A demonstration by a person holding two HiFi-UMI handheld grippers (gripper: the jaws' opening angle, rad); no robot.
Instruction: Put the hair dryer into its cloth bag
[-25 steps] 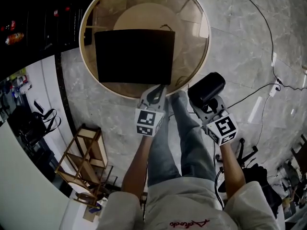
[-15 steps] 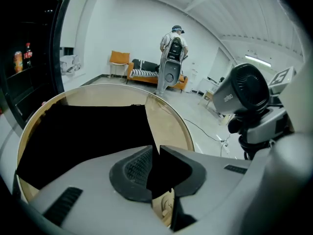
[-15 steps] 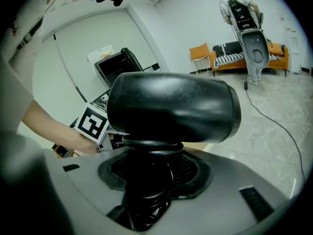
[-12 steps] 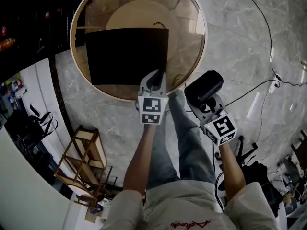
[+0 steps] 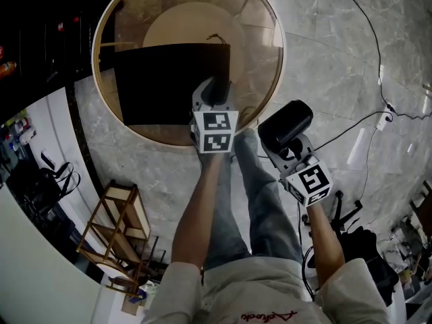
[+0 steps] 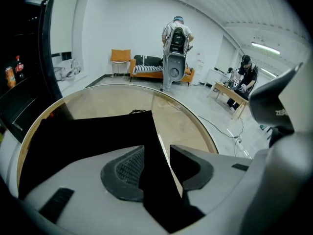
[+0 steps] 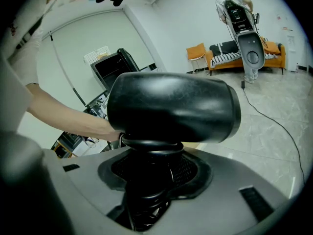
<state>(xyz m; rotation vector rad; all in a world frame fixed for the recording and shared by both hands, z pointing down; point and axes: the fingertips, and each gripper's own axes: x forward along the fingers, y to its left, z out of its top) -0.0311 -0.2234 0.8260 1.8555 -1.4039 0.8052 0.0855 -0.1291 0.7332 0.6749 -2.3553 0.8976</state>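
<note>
In the head view the left gripper (image 5: 214, 92) has slid from the table (image 5: 281, 42) rim onto the cloth bag (image 5: 165, 79), in the left gripper view its jaws have just been opening with the bag's edge loose between them (a regrip seems likely), and in the right gripper view the right gripper (image 7: 151, 180) clamps the hair dryer (image 7: 171, 106) by its handle, off the table.

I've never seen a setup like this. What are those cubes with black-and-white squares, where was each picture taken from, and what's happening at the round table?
There is no robot: a person holds a hand-worked gripper in each hand, and the patterned cubes are part of those. The top-down picture comes from a camera on the person's head; the other two come from cameras riding on the grippers. A black cloth bag lies flat on the round glass table. The left gripper has just been opening; the bag's edge stands between its fingers, unpinched. The right gripper is shut on the handle of a black hair dryer, just off the table's rim.
</note>
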